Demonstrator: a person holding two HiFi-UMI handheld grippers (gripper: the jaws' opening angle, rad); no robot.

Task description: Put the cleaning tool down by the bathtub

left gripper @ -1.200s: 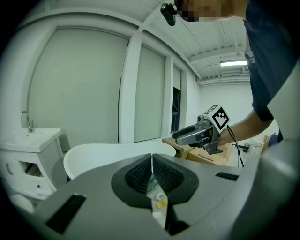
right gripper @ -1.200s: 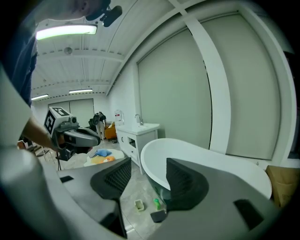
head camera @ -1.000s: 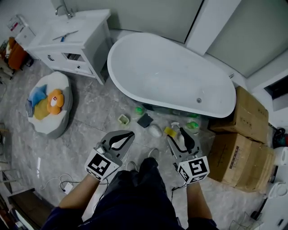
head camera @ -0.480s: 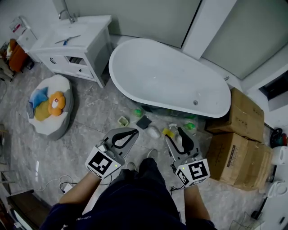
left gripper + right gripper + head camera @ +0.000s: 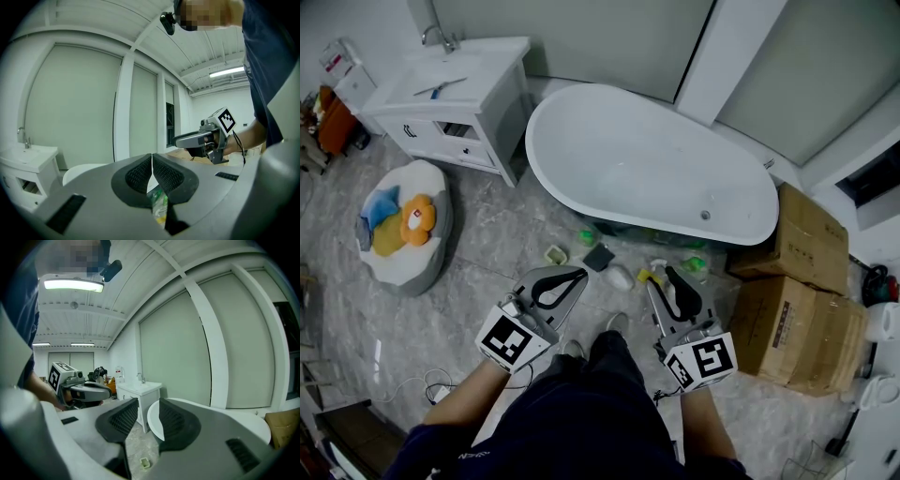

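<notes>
The white bathtub (image 5: 647,169) stands in the middle of the head view. On the floor along its near side lie several small cleaning items: a dark sponge (image 5: 601,254), a green bottle (image 5: 588,232), a small green-rimmed cup (image 5: 556,252), a white object (image 5: 623,277) and a yellow one (image 5: 648,276). My left gripper (image 5: 575,275) hovers above the floor in front of them, shut, pads (image 5: 140,172) meeting with nothing between. My right gripper (image 5: 663,275) hangs beside it over the yellow item; its jaws are closing, with a gap and nothing between the pads (image 5: 174,420).
A white vanity with a sink (image 5: 459,89) stands left of the tub. A round cushion with toys (image 5: 403,220) lies on the floor at the left. Cardboard boxes (image 5: 797,291) are stacked at the right. A cable and charger (image 5: 441,392) lie near my legs.
The right gripper's jaws have narrowed. Both grippers have stayed at about the same place above the floor; the left one has stayed shut.
</notes>
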